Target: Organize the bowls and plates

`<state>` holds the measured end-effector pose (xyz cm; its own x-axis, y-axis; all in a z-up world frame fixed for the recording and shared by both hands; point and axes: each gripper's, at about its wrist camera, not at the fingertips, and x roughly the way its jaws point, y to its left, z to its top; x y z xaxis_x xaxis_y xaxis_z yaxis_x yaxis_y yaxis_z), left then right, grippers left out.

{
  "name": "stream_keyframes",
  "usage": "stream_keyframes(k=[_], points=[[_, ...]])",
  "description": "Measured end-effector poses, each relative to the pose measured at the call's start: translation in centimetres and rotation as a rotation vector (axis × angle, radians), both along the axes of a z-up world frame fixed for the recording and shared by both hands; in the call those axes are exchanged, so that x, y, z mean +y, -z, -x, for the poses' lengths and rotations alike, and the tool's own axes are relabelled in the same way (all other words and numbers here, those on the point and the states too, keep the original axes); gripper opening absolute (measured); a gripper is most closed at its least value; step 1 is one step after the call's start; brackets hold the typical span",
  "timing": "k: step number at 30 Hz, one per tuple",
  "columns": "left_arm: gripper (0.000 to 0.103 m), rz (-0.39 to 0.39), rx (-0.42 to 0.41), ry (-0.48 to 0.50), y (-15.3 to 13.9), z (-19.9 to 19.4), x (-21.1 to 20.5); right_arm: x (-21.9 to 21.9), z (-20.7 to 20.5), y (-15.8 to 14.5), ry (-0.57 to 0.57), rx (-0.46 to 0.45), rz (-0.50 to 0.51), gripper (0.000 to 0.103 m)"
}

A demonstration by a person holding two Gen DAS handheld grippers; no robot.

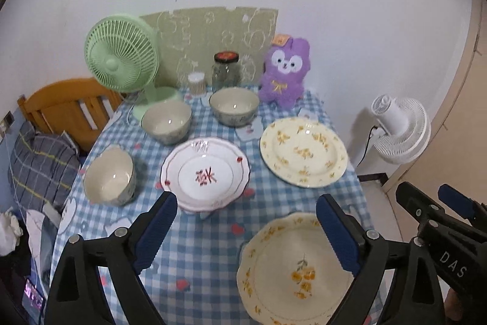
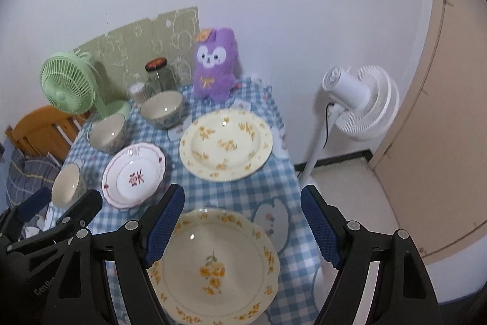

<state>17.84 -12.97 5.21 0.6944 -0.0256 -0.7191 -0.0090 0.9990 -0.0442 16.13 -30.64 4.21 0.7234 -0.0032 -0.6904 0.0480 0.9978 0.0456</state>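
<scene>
On the blue checked tablecloth lie a near yellow-flowered scalloped plate, a far yellow-flowered round plate and a white plate with red trim. Three cream bowls stand at left front, left middle and back centre. My left gripper is open and empty above the table's front. My right gripper is open and empty above the near plate; it also shows in the left wrist view.
A green desk fan, a glass jar, a small cotton-swab tub and a purple plush toy line the table's back edge. A white floor fan stands right of the table. A wooden bed frame is at left.
</scene>
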Motion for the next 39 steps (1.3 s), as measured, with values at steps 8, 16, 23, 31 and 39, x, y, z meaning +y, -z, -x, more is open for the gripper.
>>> stream_keyframes(k=[8, 16, 23, 31, 39], points=[[0.097, -0.002, -0.014, -0.010, -1.3, -1.1, -0.4, -0.3, -0.9, -2.4, -0.032, -0.052, 0.052, 0.081], [0.097, 0.006, -0.023, -0.023, -1.8, -3.5, -1.7, -2.0, -4.2, -3.2, -0.050, -0.046, 0.022, 0.081], [0.097, -0.004, -0.004, -0.052, -1.2, -6.8, -3.0, -3.1, -7.8, -2.8, -0.089, -0.025, 0.002, 0.081], [0.097, -0.013, 0.032, -0.086, 0.7, -10.3, -4.3, -4.3, -12.6, -1.0, -0.108, 0.018, -0.015, 0.082], [0.097, -0.006, 0.075, -0.105, 3.5, -14.1, -5.9, -4.8, -17.2, 1.6, -0.154, 0.064, -0.030, 0.082]])
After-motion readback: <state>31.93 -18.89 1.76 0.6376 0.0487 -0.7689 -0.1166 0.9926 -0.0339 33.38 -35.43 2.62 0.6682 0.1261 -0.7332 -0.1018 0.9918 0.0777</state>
